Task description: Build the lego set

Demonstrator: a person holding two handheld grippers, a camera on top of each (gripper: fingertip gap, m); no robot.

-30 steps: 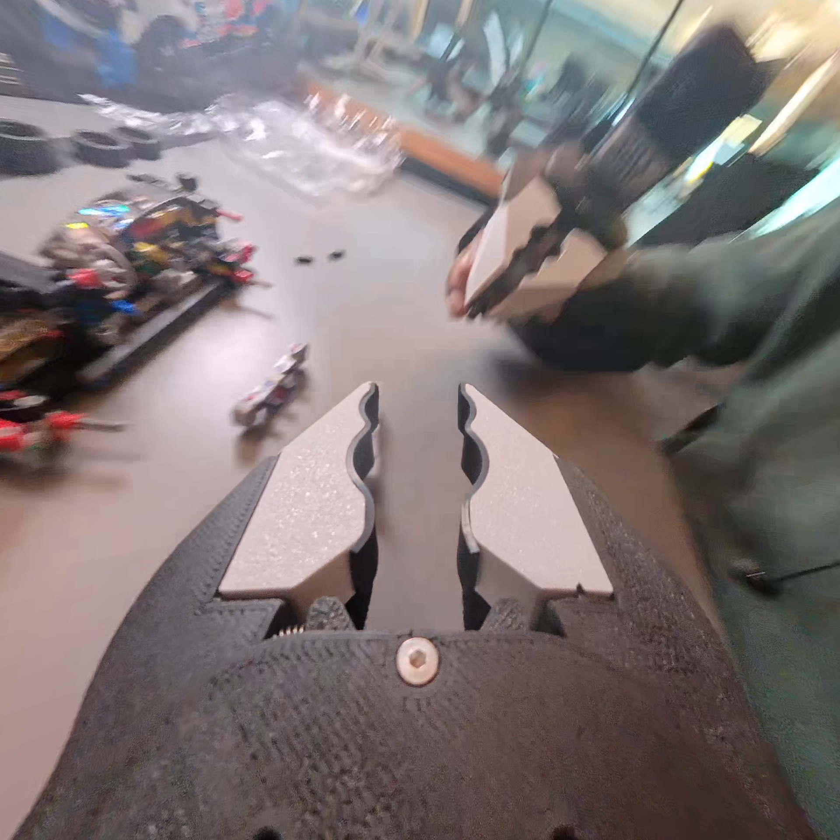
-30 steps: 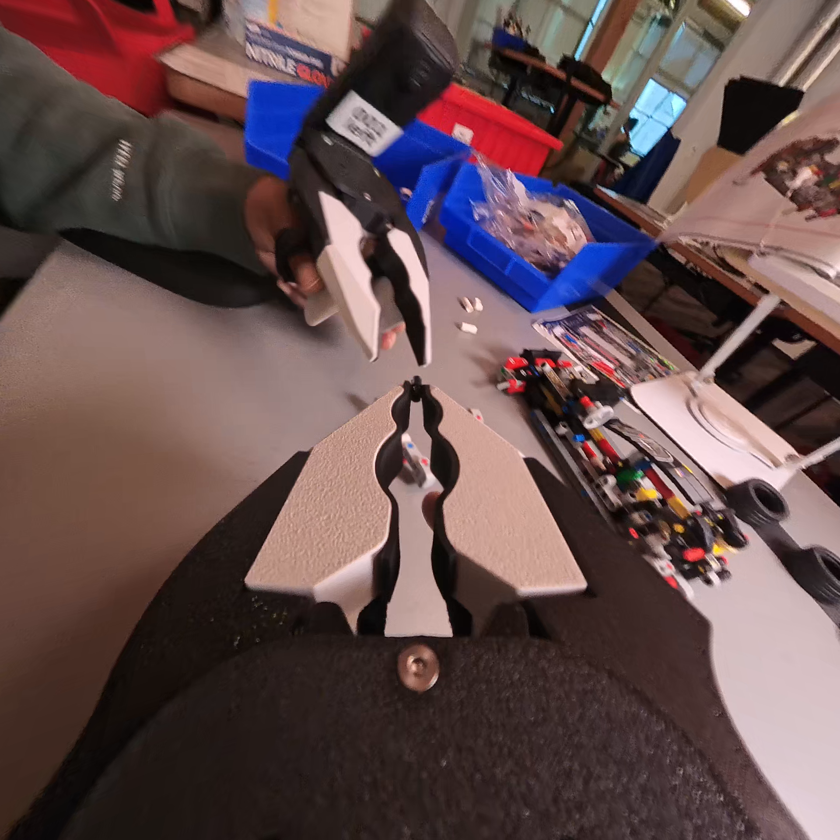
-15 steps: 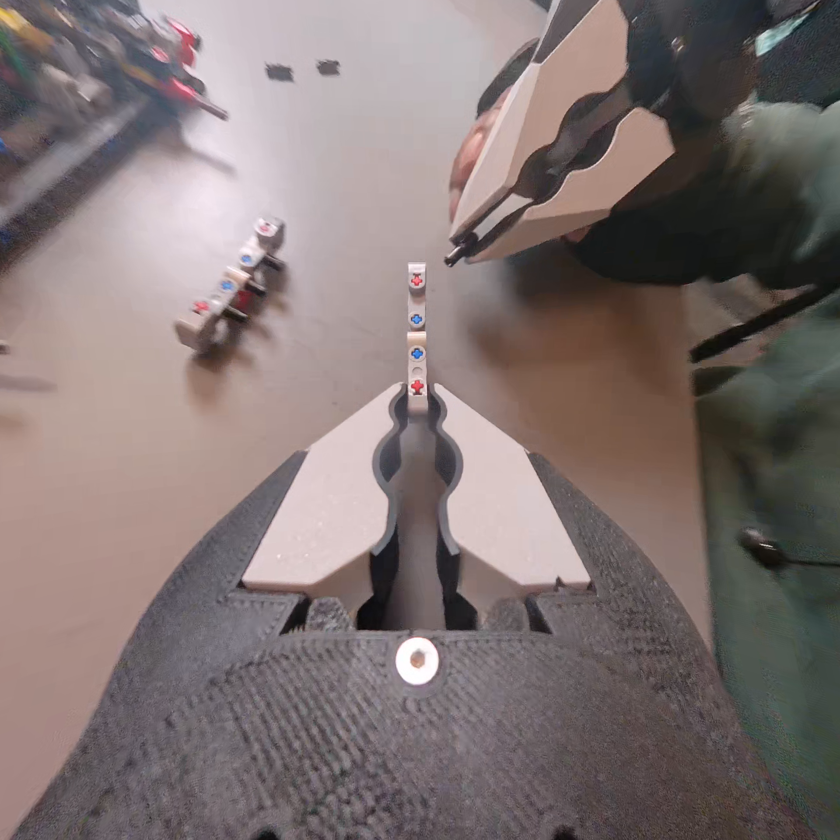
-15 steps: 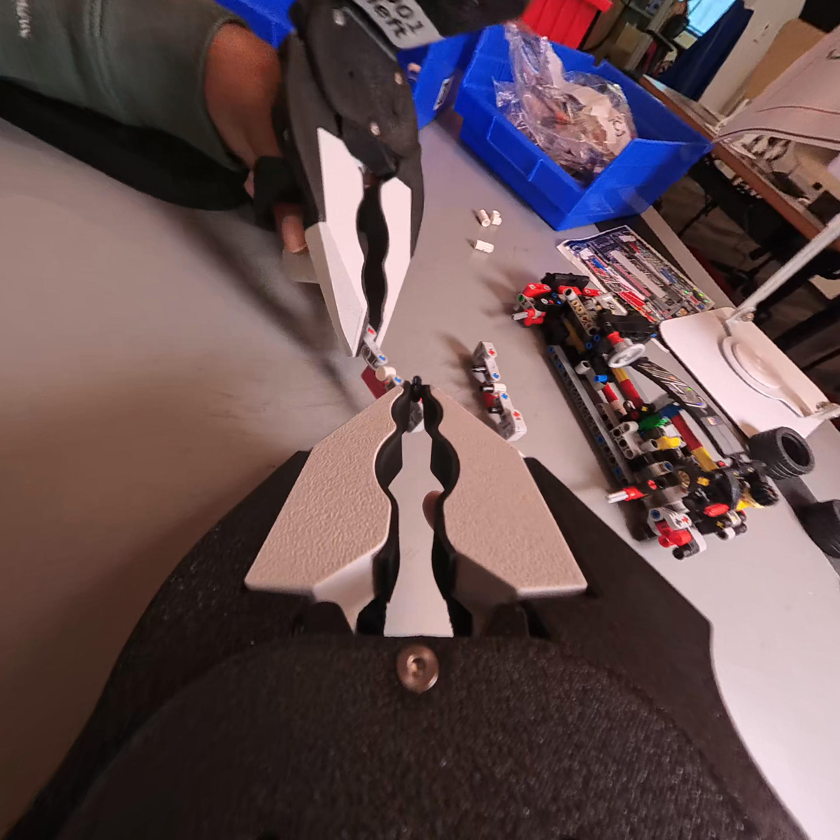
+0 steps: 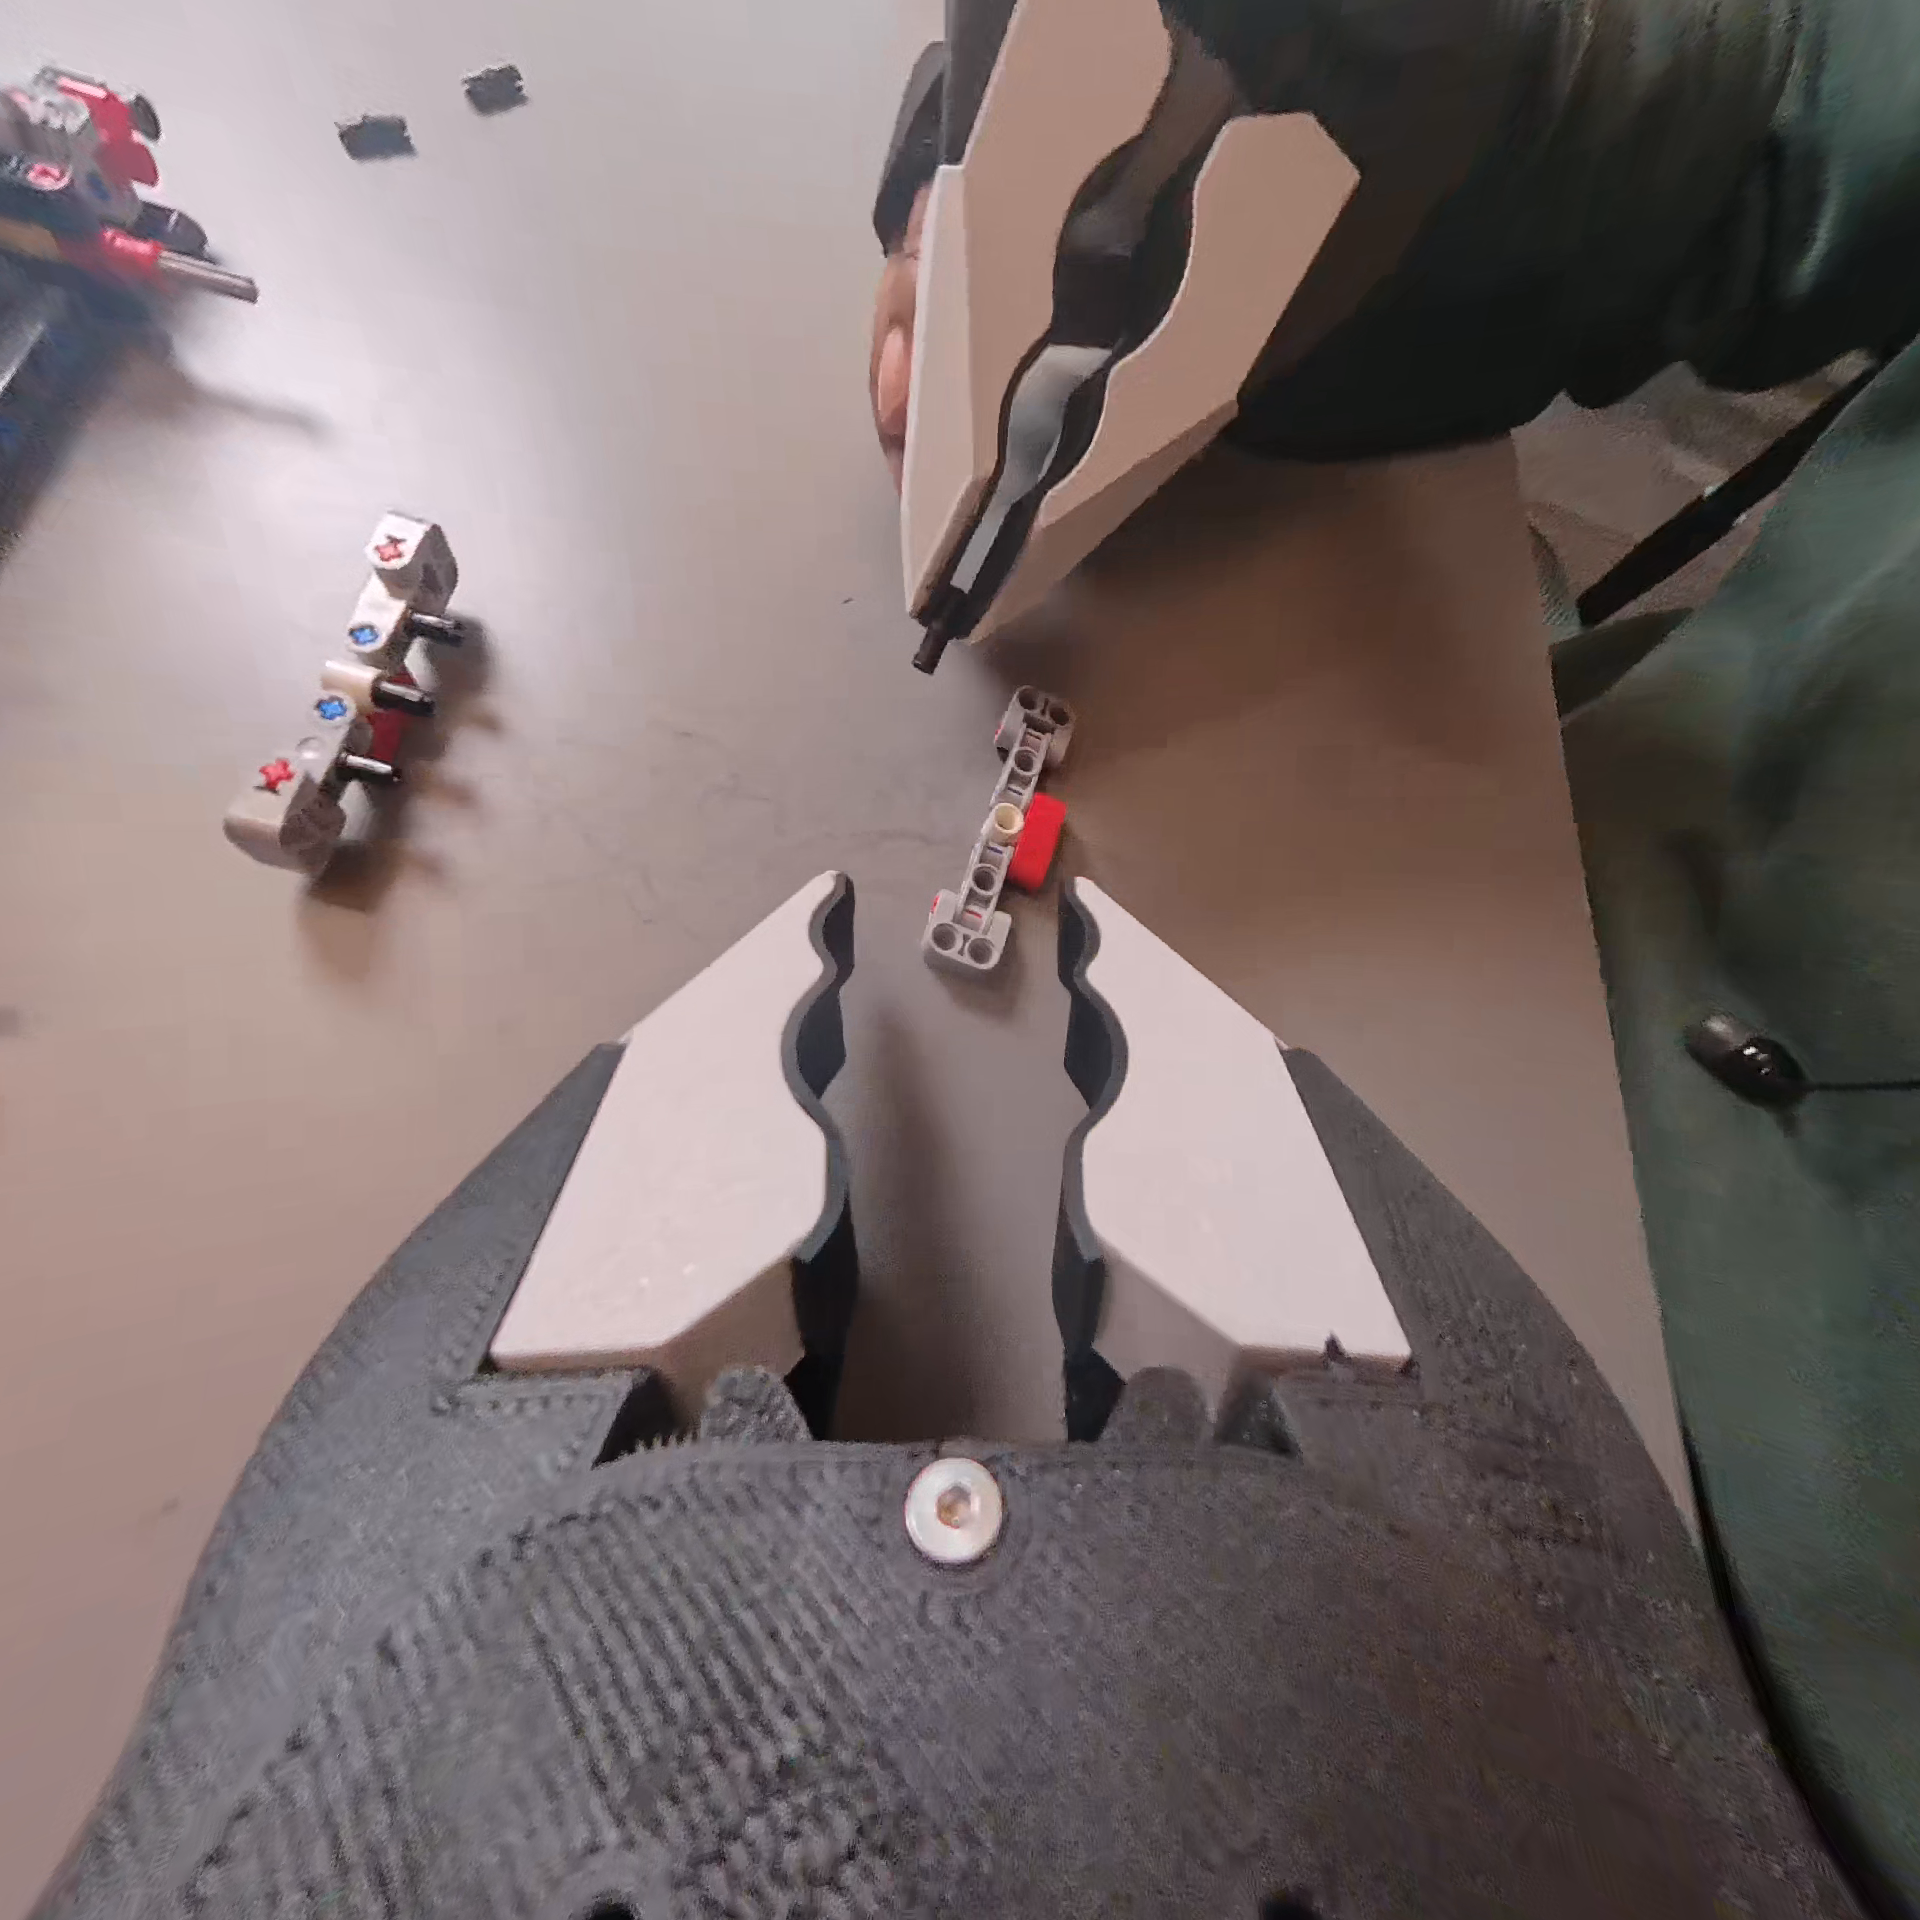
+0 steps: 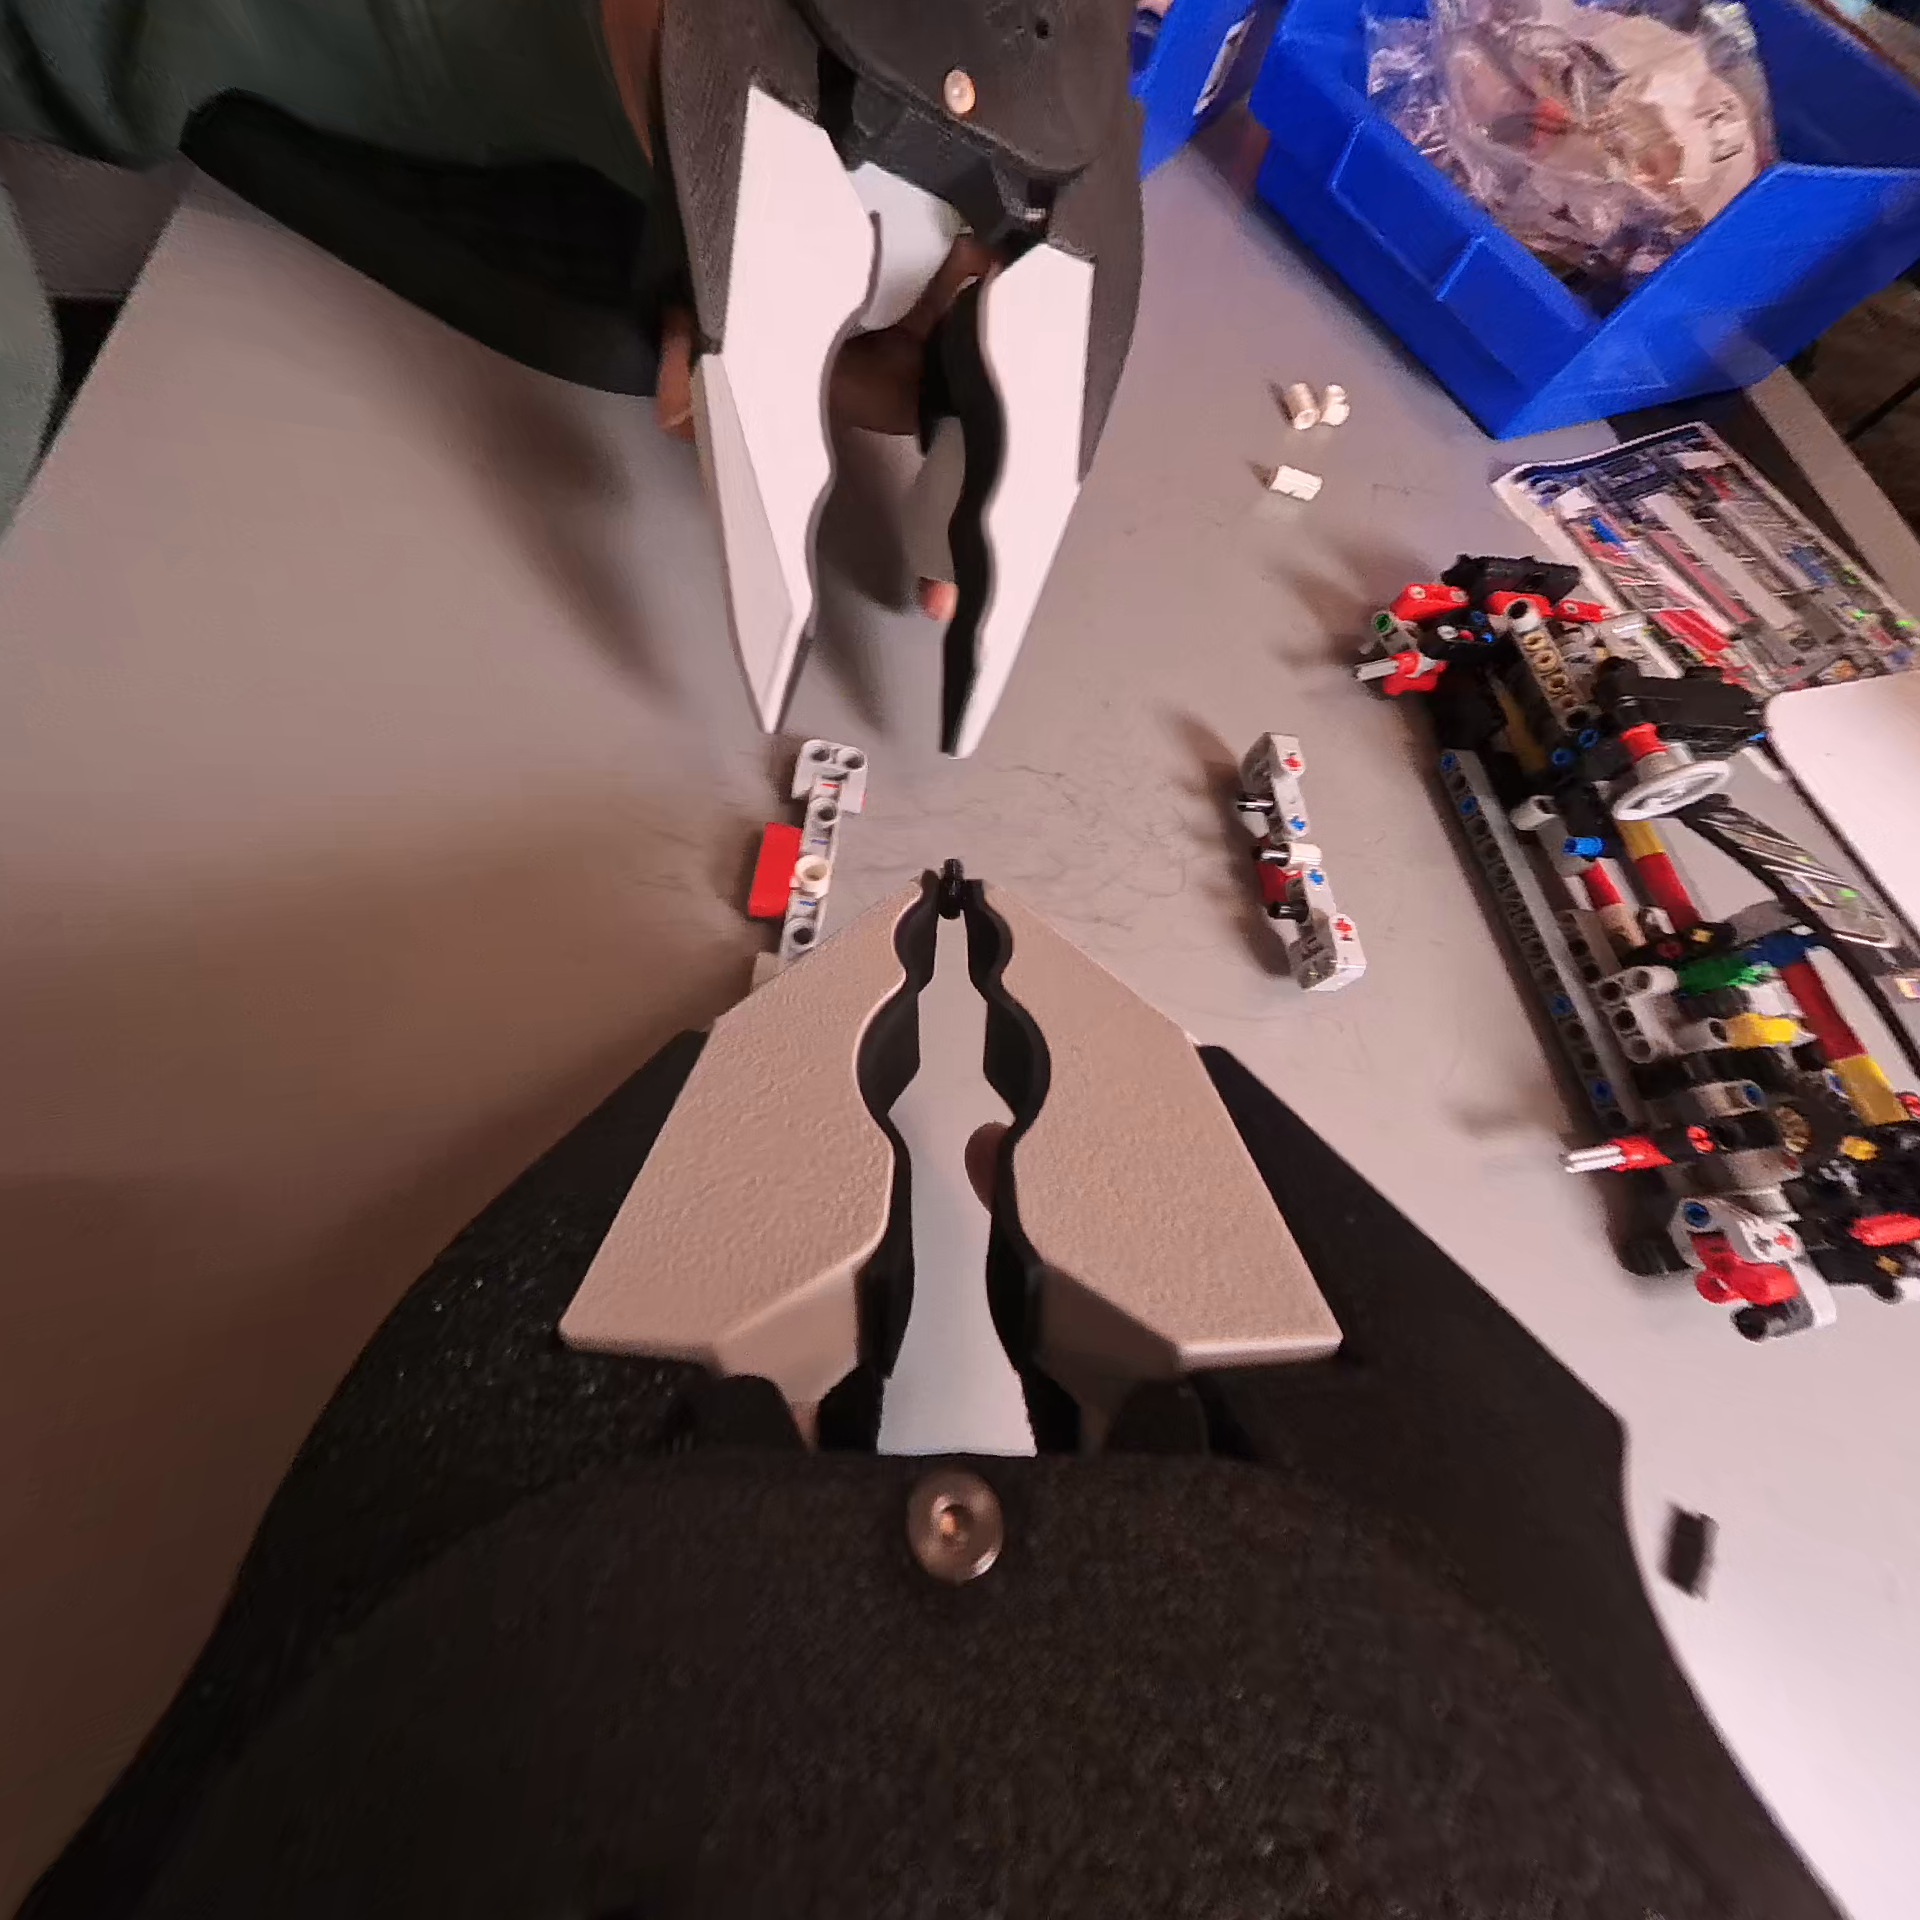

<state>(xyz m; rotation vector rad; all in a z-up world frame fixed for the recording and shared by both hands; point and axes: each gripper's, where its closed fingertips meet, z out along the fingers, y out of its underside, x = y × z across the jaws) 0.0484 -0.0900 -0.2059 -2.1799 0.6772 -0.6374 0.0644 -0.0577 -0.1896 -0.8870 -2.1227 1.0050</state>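
The grey beam assembly lies on the tabletop lengthwise, just beyond the wide-open left tool, while the right tool, pinching a black pin, hovers just right of it.

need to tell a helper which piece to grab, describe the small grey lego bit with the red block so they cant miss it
On the grey table, left of the long multicoloured lego chassis, lie two short grey beam assemblies. The wanted grey beam assembly lies between the tips of the two grippers. Unlike the second beam assembly, which bristles with black pins, it has one red block on its side.
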